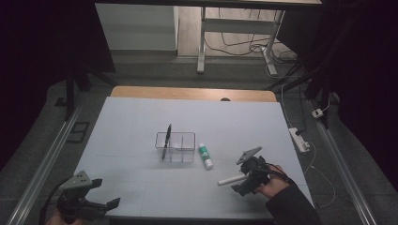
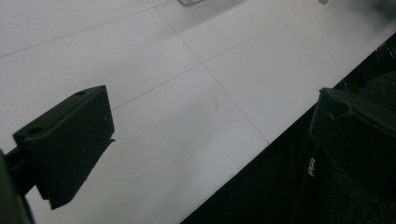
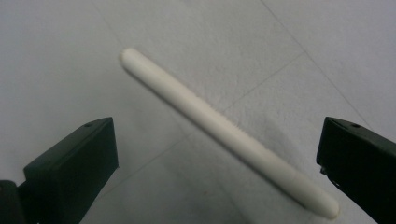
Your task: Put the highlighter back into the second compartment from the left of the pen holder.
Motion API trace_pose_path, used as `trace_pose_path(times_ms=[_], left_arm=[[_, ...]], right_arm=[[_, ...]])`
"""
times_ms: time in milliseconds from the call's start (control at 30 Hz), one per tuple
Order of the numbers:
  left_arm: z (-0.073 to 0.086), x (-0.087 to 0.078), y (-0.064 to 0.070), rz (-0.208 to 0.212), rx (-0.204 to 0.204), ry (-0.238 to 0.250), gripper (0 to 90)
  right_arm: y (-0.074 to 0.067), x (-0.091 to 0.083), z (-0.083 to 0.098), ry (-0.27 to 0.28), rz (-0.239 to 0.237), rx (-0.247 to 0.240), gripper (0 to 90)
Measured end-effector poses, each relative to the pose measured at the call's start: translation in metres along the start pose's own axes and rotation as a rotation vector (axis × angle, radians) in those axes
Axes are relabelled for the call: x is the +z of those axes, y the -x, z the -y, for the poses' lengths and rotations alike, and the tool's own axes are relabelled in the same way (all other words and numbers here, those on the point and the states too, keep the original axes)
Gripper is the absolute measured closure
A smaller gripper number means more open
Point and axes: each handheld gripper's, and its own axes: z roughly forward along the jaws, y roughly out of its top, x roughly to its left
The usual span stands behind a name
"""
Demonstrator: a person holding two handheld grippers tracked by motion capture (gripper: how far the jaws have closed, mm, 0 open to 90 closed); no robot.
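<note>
Right claw (image 3: 219, 163) gapes wide around the white pen (image 3: 224, 130); centre it, then squeeze. Left claw (image 1: 101, 194), also wide, idles at seven o'clock.

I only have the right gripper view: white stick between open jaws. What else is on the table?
Observer: A clear organizer sits mid-table, a dark pen standing in it.
Operator: Anything beside it?
Observer: A glue stick with a green label lies just right of it.
Operator: Left gripper busy?
Observer: No, the left gripper is open at the table's near left edge.
</note>
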Motion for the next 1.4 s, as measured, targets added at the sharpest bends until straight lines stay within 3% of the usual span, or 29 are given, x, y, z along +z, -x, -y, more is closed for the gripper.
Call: trace_pose_path(times_ms=[167, 233, 300, 367, 533, 667, 867, 1067, 1267, 1400], left_arm=[[0.000, 0.000, 0.000, 0.001, -0.001, 0.000, 0.0], [0.000, 0.000, 0.000, 0.003, -0.003, 0.001, 0.0], [0.000, 0.000, 0.000, 0.004, -0.003, 0.001, 0.1], [0.000, 0.000, 0.000, 0.003, -0.001, 0.001, 0.1], [0.000, 0.000, 0.000, 0.006, -0.002, 0.001, 0.2], [0.000, 0.000, 0.000, 0.006, 0.001, -0.001, 0.2], [0.000, 0.000, 0.000, 0.007, 0.000, 0.000, 0.3], [0.000, 0.000, 0.000, 0.007, 0.003, -0.001, 0.3], [0.000, 0.000, 0.000, 0.007, -0.005, 0.002, 0.4], [0.000, 0.000, 0.000, 0.007, -0.006, 0.002, 0.4]], right_arm=[[0.004, 0.013, -0.010, -0.057, -0.028, -0.052, 0.5], [0.003, 0.017, -0.014, -0.080, -0.035, -0.070, 4.5], [0.003, 0.020, -0.017, -0.109, -0.008, -0.090, 10.0], [0.004, 0.020, -0.019, -0.129, -0.024, -0.108, 16.7], [0.003, 0.014, -0.021, -0.146, -0.046, -0.153, 45.0], [0.002, 0.011, -0.021, -0.170, -0.071, -0.188, 78.2], [0.001, 0.011, -0.024, -0.191, -0.069, -0.189, 79.2], [0.005, 0.010, -0.022, -0.177, -0.112, -0.126, 79.3], [0.006, -0.001, -0.022, -0.085, -0.128, -0.102, 79.2], [0.007, -0.015, -0.023, 0.017, -0.118, -0.068, 79.2]])
